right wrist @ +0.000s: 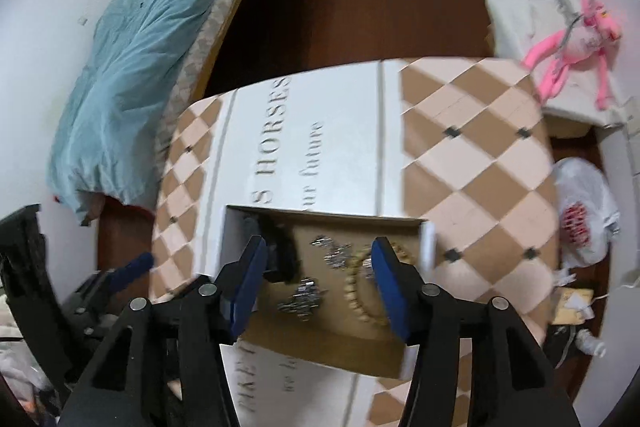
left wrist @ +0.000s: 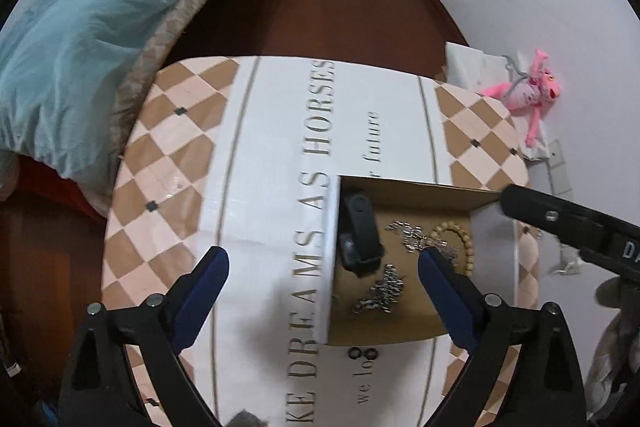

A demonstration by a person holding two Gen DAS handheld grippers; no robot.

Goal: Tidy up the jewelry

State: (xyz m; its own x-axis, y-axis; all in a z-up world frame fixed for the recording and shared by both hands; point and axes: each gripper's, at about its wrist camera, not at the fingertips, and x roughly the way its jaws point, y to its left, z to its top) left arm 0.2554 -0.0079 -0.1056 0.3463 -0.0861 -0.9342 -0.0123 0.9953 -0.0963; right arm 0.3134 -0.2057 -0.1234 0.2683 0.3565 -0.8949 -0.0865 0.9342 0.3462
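Both spread: left claw point(left wrist: 322, 269) straddling the shallow brown cardboard box's point(left wrist: 380, 327) white near wall, right claw point(right wrist: 318, 283) over its contents. Bare checkered desk point(left wrist: 168, 163) left. Only right view: white plastic bag point(right wrist: 584, 203) beyond the desk edge.

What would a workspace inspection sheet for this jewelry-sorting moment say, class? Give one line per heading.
Surface: table under a checkered cloth with printed lettering.
Job's things: open cardboard box holding a black wristband, two silver chains and a wooden bead bracelet; two small black rings lie outside it.
Clutter: nothing seen.
Grippers: left gripper and right gripper, jaws open, both empty.
Cables: nothing seen.
Surroundings: bed with blue duvet, pink plush toy, plastic bag.
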